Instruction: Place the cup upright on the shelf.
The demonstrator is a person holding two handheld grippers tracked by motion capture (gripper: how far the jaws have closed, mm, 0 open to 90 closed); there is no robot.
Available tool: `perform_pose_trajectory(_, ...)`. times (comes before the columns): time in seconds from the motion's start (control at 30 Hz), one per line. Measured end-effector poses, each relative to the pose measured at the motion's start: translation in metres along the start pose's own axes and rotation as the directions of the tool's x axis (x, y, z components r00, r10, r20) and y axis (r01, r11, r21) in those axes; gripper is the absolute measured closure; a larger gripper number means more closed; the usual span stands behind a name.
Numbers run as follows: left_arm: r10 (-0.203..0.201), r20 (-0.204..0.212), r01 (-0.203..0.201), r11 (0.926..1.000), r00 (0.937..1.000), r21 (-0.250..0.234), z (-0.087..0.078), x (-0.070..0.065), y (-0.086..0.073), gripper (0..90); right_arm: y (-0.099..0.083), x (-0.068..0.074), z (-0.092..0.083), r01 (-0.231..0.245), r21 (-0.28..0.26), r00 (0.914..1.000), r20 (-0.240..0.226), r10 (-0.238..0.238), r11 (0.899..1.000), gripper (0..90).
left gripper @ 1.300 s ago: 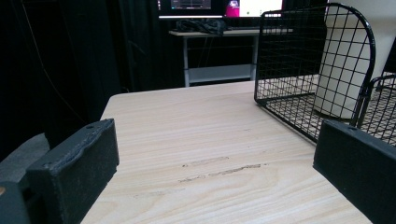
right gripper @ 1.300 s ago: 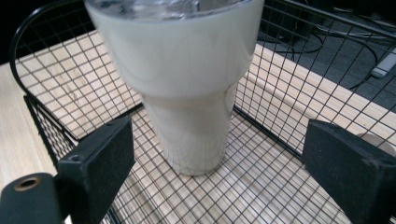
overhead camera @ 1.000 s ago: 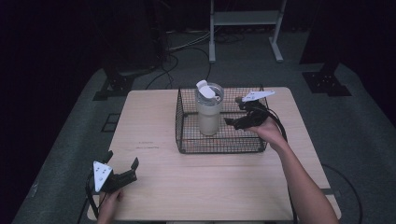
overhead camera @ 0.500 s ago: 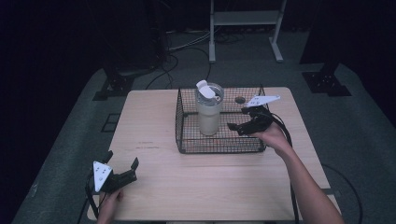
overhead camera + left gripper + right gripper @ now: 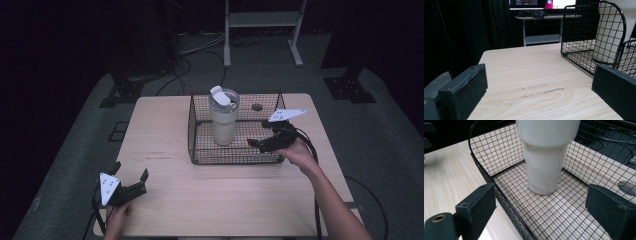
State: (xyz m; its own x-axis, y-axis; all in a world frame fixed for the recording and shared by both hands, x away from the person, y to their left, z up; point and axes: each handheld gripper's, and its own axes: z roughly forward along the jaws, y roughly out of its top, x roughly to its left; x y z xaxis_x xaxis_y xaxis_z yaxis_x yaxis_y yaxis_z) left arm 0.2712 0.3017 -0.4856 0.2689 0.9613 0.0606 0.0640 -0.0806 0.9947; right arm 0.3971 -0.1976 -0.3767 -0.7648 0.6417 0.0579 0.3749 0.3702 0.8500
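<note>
Tumbler (image 5: 223, 120) stands upright inside the wire basket (image 5: 200, 150) at the back middle of the tabletop (image 5: 165, 130), flip lid on. Over at the near left corner, the left claw (image 5: 131, 184) rests low, jaws apart and empty, seemingly parked out of the way. To the right, the right claw (image 5: 259, 144) hovers over the basket's right end with jaws spread wide, aimed at the tumbler, probably lined up to grasp it.
</note>
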Motion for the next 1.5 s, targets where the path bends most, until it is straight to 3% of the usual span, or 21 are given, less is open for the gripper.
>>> perform_pose_trajectory(1.5, 0.001, -0.008, -0.001, 1.0000, 1.0000, 0.004, 0.001, 0.000, 0.000, 0.0, -0.071, 0.024, -0.044, -0.025, -0.025, 0.9990, -0.039, 0.024, 0.999, 8.9)
